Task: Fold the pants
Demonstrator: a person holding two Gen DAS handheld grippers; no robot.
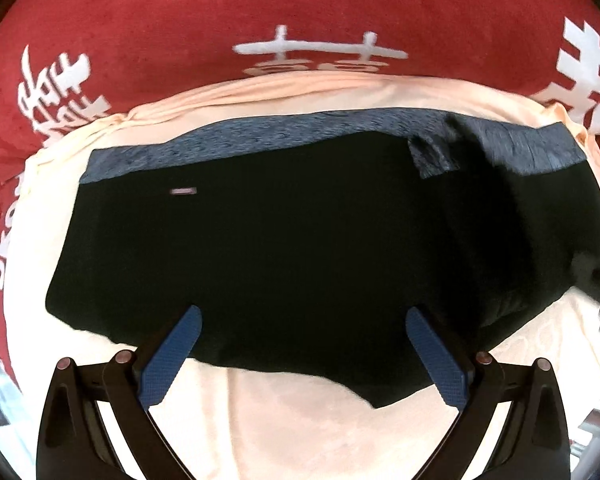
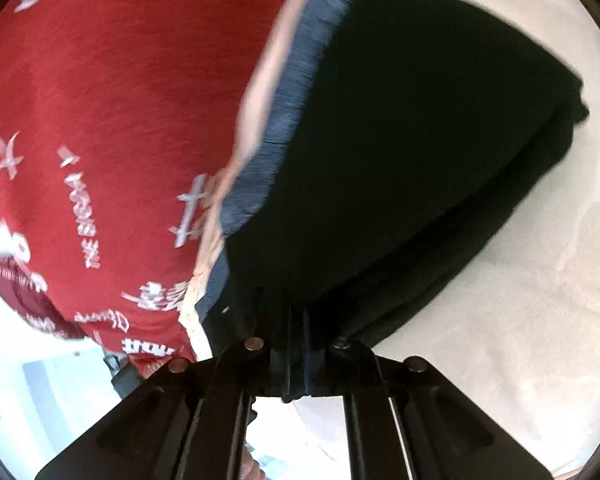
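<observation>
The black pants [image 1: 292, 240] lie folded on a cream cloth [image 1: 284, 420], with the grey waistband [image 1: 260, 136] along the far edge. My left gripper [image 1: 302, 320] is open and empty, its blue pads [image 1: 172, 356] spread above the pants' near edge. In the right wrist view, my right gripper [image 2: 296, 312] is shut on the pants [image 2: 412, 152] at an edge next to the grey waistband [image 2: 300, 92], and the fabric runs away from the closed fingers. The view is blurred.
A red blanket with white characters [image 1: 180, 20] lies under the cream cloth and surrounds it; it also shows in the right wrist view [image 2: 120, 100]. The cream cloth [image 2: 520, 280] spreads to the right of the pants there.
</observation>
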